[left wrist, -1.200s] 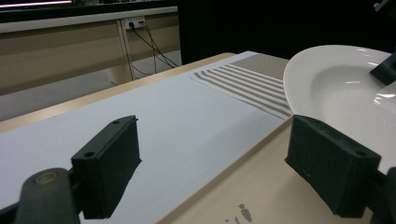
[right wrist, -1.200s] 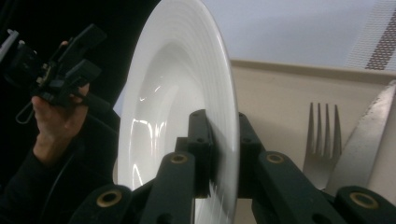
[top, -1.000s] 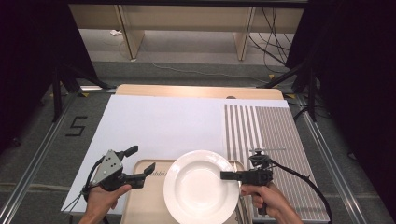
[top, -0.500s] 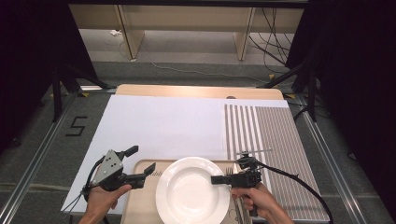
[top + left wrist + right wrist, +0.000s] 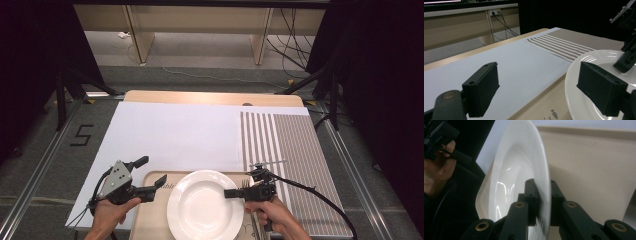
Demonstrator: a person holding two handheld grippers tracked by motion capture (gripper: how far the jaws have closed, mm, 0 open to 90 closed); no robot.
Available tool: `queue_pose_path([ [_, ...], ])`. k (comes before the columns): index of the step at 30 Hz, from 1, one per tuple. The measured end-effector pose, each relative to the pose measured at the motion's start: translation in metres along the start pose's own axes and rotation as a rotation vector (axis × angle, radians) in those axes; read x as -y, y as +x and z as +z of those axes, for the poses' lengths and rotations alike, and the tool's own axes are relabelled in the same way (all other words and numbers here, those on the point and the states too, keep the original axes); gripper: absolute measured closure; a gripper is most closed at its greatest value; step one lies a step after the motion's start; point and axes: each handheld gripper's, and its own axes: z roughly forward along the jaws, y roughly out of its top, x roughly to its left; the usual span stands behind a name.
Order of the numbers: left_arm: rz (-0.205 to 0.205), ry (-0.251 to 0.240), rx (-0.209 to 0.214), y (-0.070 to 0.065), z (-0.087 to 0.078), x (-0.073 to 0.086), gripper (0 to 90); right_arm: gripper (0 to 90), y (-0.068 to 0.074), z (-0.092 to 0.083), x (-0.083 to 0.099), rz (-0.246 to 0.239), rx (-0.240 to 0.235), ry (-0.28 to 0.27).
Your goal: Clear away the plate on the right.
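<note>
Right tool (image 5: 542,200) clamps the white plate (image 5: 205,210) rim at 3 o'clock, confirmed in right gripper view. Left tool (image 5: 150,175), at 9 o'clock, gapes empty. Tray (image 5: 150,220) partly hidden.

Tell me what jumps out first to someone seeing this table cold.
The white plate at the near edge, over a beige tray, draws the eye; the right claw is clamped on its rim. To the left, the left claw hangs open beside the plate, gripping nothing. Beyond lie a white sheet and, on the right, a striped mat.
</note>
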Motion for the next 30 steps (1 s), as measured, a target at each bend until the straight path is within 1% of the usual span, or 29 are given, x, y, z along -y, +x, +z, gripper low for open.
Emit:
queue_pose_path([
  [1,0.0,0.0,0.0,0.0002,0.0,0.0,16.4,82.0,-0.001,0.0017,0.0003,-0.003,-0.004,0.001],
  [2,-0.002,-0.001,-0.001,0.0002,0.0,0.0,16.4,82.0,-0.0003,0.0027,0.0007,0.004,0.014,0.004],
  [4,-0.002,0.0,-0.002,0.0,0.0,0.0,16.4,82.1,-0.0009,0.005,0.0012,0.005,0.016,0.019],
  [8,0.002,-0.002,0.001,-0.0005,-0.0002,-0.0002,16.4,82.2,-0.0029,0.0061,0.0007,-0.001,0.006,0.015],
  [11,-0.001,-0.002,0.0,-0.0001,-0.0004,0.0,16.4,82.0,-0.0034,0.006,0.0005,-0.004,0.003,0.023],
  [12,-0.001,-0.002,0.0,0.0,-0.0003,0.0,16.4,82.0,-0.0013,0.0051,0.0004,0.02,0.026,0.034],
  [14,-0.001,-0.002,0.0,-0.0001,-0.0005,0.0,16.4,81.8,-0.0039,0.0057,0.0002,-0.004,0.012,0.031],
  [15,0.0,-0.001,0.001,-0.0002,-0.0006,0.0,16.4,81.7,-0.0039,0.0061,0.0001,-0.003,0.019,0.028],
  [17,-0.001,-0.001,0.001,-0.0003,-0.0004,0.0,16.4,81.0,-0.0046,0.0053,0.0,-0.012,0.009,0.038],
  [18,-0.001,-0.001,0.001,-0.0003,-0.0003,0.0,16.4,80.3,-0.0043,0.006,-0.0003,-0.006,0.024,0.042],
  [19,-0.001,-0.001,0.001,-0.0004,-0.0003,0.0,16.4,79.4,-0.0051,0.0058,0.0,-0.017,0.024,0.048],
  [20,0.001,-0.002,0.002,-0.0004,-0.0002,0.0,16.4,78.7,-0.0047,0.0062,0.0003,-0.011,0.04,0.051],
  [21,0.0,-0.002,0.003,-0.0005,0.0,0.0,16.4,77.7,-0.0043,0.0058,0.0004,-0.007,0.045,0.066],
  [22,0.0,-0.001,0.002,-0.0004,-0.0001,0.0,16.4,77.1,-0.0047,0.0065,0.0007,-0.011,0.063,0.069],
  [25,0.0,0.0,0.003,-0.0005,0.0002,0.0,16.4,75.7,-0.0055,0.0067,0.0014,-0.026,0.056,0.077],
  [26,-0.001,-0.001,0.003,-0.0008,0.0002,0.0,16.4,75.3,-0.0057,0.0072,0.0015,-0.027,0.067,0.078],
  [27,0.0,-0.001,0.003,-0.0009,0.0002,0.0,16.4,74.7,-0.0055,0.0079,0.0016,-0.029,0.097,0.075],
  [28,0.001,-0.001,0.004,-0.001,0.0002,0.0,16.4,74.0,-0.0066,0.0075,0.0019,-0.048,0.096,0.083],
  [30,0.0,-0.001,0.003,-0.0009,0.0001,0.0,16.4,73.1,-0.0067,0.0075,0.0022,-0.053,0.104,0.082],
])
